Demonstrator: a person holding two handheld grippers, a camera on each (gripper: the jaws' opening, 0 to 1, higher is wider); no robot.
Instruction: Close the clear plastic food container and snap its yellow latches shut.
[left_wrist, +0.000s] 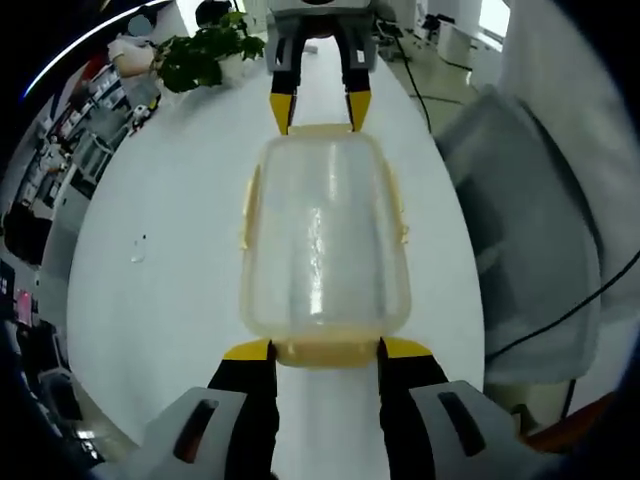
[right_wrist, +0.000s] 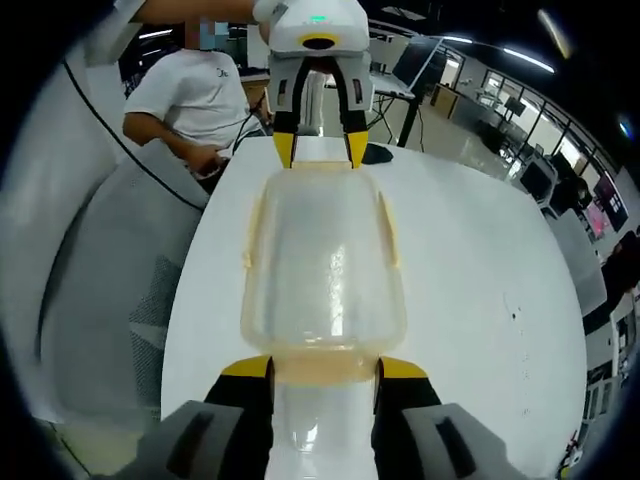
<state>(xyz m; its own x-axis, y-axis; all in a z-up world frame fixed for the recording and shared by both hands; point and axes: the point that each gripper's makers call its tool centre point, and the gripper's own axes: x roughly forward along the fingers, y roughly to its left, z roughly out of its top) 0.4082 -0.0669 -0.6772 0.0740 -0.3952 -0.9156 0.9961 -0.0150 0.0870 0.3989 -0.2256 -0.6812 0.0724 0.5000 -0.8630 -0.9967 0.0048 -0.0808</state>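
The clear plastic container (left_wrist: 322, 250) lies lengthwise on the white table (left_wrist: 160, 280), lid on top, with a gripper at each short end. Yellow latches run along its long sides (left_wrist: 247, 210) and another sits at the near end (left_wrist: 326, 352). My left gripper (left_wrist: 326, 350) is open, its yellow-tipped jaws flanking that end latch. At the far end stands the right gripper (left_wrist: 320, 105), tips against the rim. In the right gripper view the container (right_wrist: 322, 275) sits the same way: my right gripper (right_wrist: 322, 368) is open around the near latch, the left gripper (right_wrist: 320, 150) opposite.
A potted plant (left_wrist: 205, 50) stands at the table's far left. A grey chair (left_wrist: 530, 230) sits beside the table with a black cable over it. A person in a white shirt (right_wrist: 190, 100) sits beyond the table's far end. A small dark object (right_wrist: 378, 152) lies there.
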